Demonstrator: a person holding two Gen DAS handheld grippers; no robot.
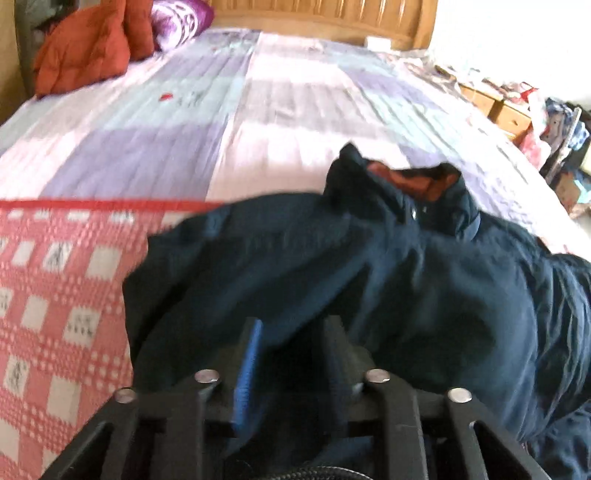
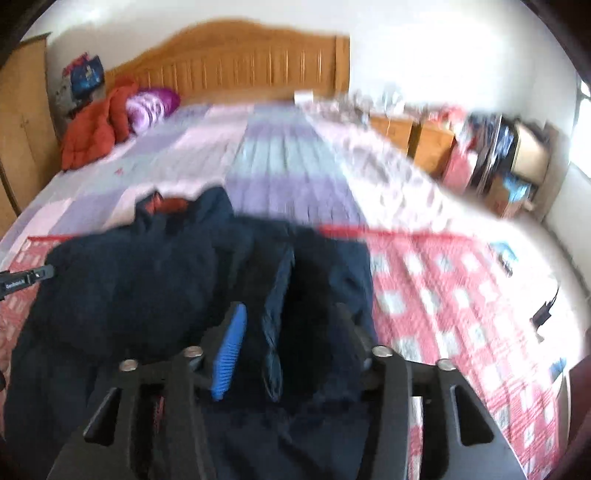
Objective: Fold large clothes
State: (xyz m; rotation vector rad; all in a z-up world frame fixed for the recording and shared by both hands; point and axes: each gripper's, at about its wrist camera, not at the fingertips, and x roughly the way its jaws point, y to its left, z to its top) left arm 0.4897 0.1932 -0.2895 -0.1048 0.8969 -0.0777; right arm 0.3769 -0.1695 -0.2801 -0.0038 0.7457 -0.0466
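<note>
In the left wrist view, a red checked blanket (image 1: 55,295) is covering the lower left of the frame, and an orange-red cushion (image 1: 85,48) is lying at the upper left beside a purple pillow (image 1: 177,18). The dark navy garment (image 1: 332,266) is sprawling across the centre and right of the bed (image 1: 258,110), its collar standing up and showing an orange lining. At the bottom centre the left gripper (image 1: 293,328) is hovering over the garment with its jaws a little apart; dark cloth is lying between them, but the blur is hiding whether the pads are pressing it.

In the right wrist view, the dark navy garment (image 2: 147,280) is filling the lower left and centre. The right gripper (image 2: 291,314) is standing open, a fold of cloth rising loose between its fingers. The blanket (image 2: 461,295) is stretching to the right.
</note>
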